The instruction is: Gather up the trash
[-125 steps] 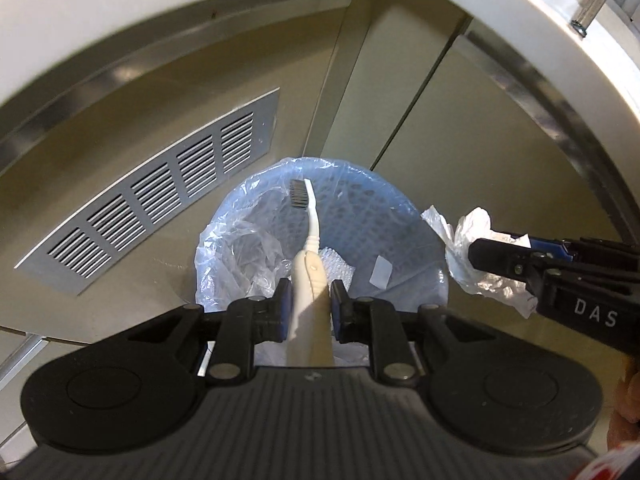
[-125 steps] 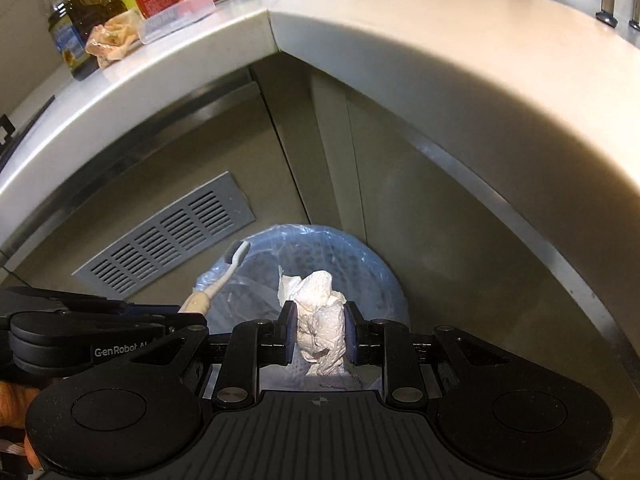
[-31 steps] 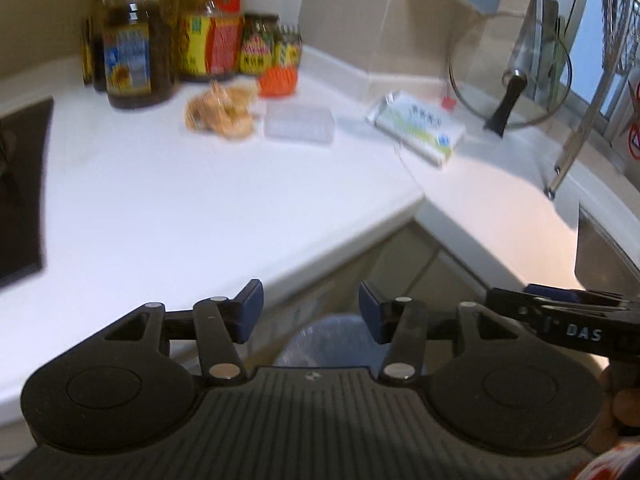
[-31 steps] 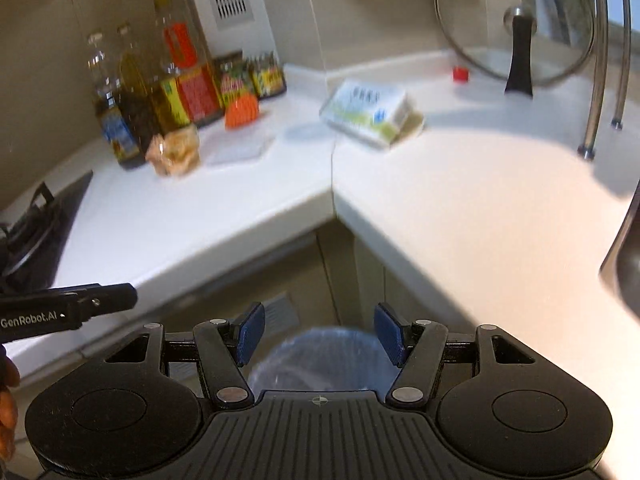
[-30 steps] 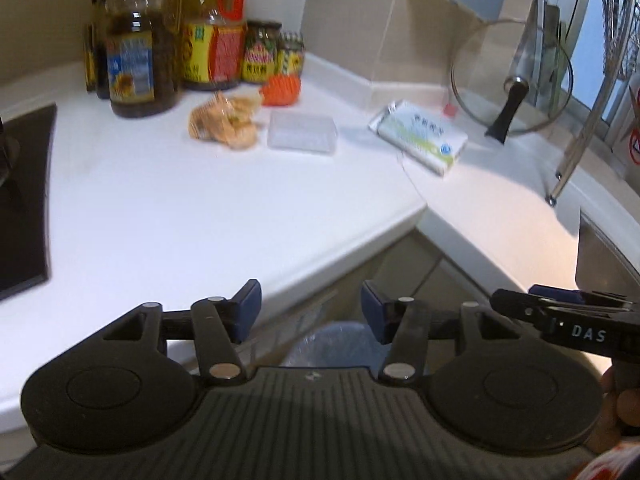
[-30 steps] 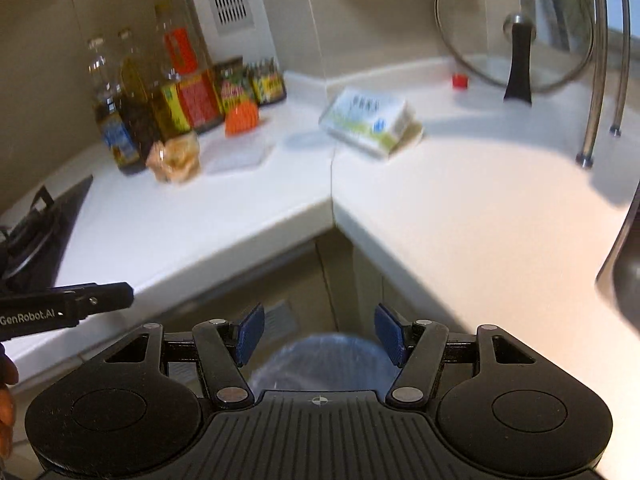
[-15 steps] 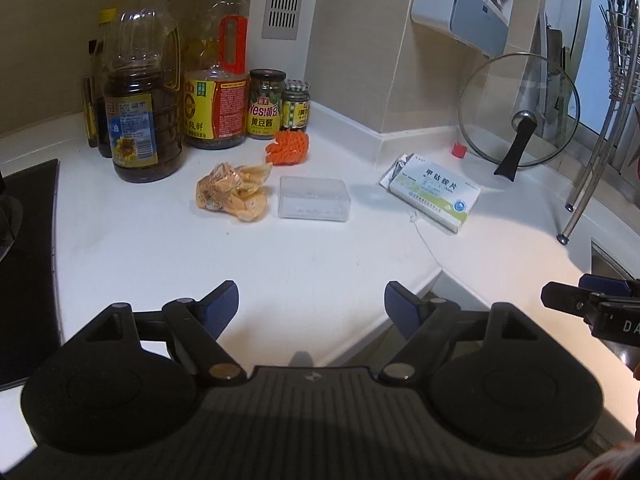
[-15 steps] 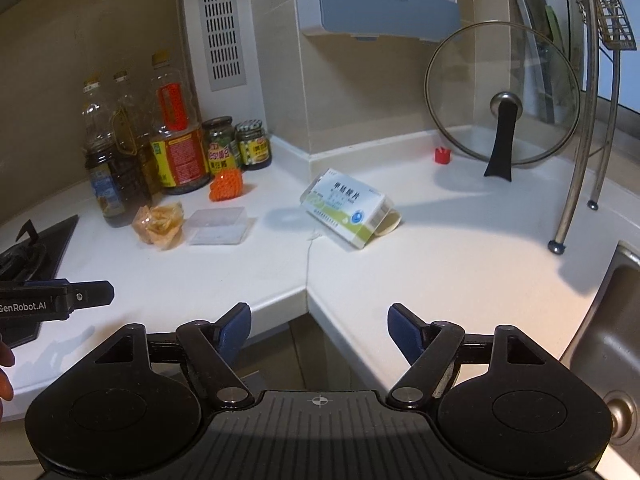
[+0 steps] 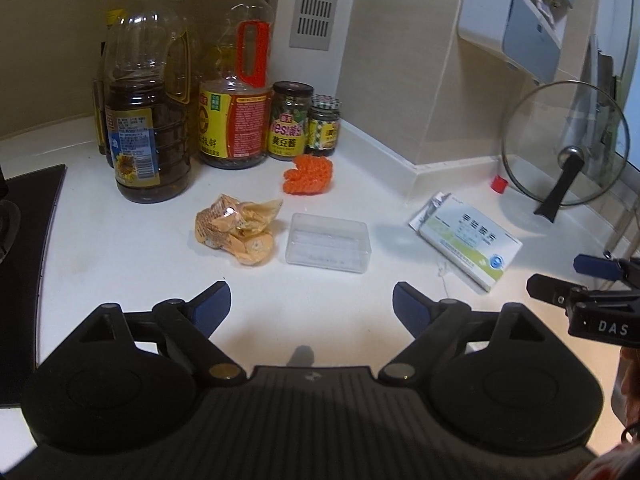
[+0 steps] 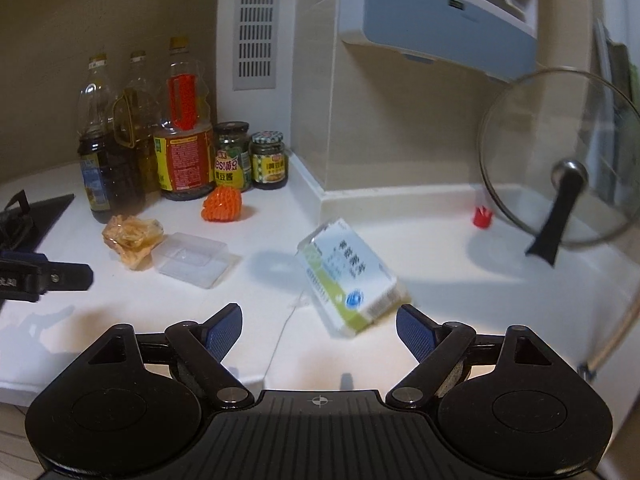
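A white corner bench [image 9: 120, 264] runs under a tiled wall, with oil bottles [image 9: 148, 120] and sauce jars [image 9: 290, 122] at the back and a glass pot lid [image 9: 560, 148] leaning off to the right. A few seconds ago both tools hung over a lined bin below the bench, the left clamped on a toothbrush, the right on crumpled paper; now neither carries anything, so that pair of items is likely binned and a new pickup is beginning. The left gripper [image 9: 311, 300] has empty jaws, opening wide, with the clear plastic box [image 9: 327, 248] straight ahead and the crumpled orange wrapper [image 9: 236, 228] ahead to their left. The right gripper [image 10: 319, 330] also opens on nothing; the green-and-white carton [image 10: 350, 276] lies just ahead between its jaws, not yet gripped. An orange foam net [image 9: 308, 174] sits farther back, near the jars. Wrapper, box and carton look like the next candidates.
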Demonstrator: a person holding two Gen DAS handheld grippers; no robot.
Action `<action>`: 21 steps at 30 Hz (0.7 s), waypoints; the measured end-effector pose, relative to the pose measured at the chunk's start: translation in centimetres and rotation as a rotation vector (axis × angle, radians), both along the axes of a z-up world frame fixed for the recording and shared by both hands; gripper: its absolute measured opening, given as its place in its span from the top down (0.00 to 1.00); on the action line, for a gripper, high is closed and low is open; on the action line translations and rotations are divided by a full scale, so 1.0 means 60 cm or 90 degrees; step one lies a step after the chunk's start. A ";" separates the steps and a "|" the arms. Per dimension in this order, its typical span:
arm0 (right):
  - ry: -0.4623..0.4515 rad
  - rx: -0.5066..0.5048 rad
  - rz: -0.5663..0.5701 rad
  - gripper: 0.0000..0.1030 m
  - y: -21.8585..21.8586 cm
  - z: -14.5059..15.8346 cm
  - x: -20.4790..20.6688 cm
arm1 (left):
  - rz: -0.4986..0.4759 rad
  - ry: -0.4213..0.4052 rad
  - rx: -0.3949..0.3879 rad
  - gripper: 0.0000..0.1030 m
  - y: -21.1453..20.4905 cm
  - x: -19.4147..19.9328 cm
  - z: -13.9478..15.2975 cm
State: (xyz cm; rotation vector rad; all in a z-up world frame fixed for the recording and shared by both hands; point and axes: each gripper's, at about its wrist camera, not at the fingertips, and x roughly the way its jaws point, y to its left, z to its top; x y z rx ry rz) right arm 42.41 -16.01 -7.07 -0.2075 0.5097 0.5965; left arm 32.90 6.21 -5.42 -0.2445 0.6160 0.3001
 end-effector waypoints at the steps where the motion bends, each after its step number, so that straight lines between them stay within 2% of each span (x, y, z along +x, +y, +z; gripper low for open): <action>1: -0.007 -0.009 0.009 0.18 0.003 -0.002 0.013 | 0.011 0.003 -0.002 0.16 0.002 0.004 -0.001; 4: -0.030 -0.033 0.039 0.14 0.012 -0.013 0.048 | 0.032 0.007 -0.003 0.16 0.005 0.013 -0.005; 8: -0.066 -0.101 0.067 0.12 0.037 -0.034 0.080 | 0.051 0.016 -0.013 0.16 0.009 0.021 -0.012; 14: -0.098 -0.210 0.100 0.12 0.083 -0.078 0.113 | 0.035 0.017 -0.030 0.16 0.021 0.053 -0.027; 21: -0.095 -0.300 0.091 0.12 0.115 -0.111 0.142 | -0.006 0.014 -0.054 0.16 0.038 0.090 -0.042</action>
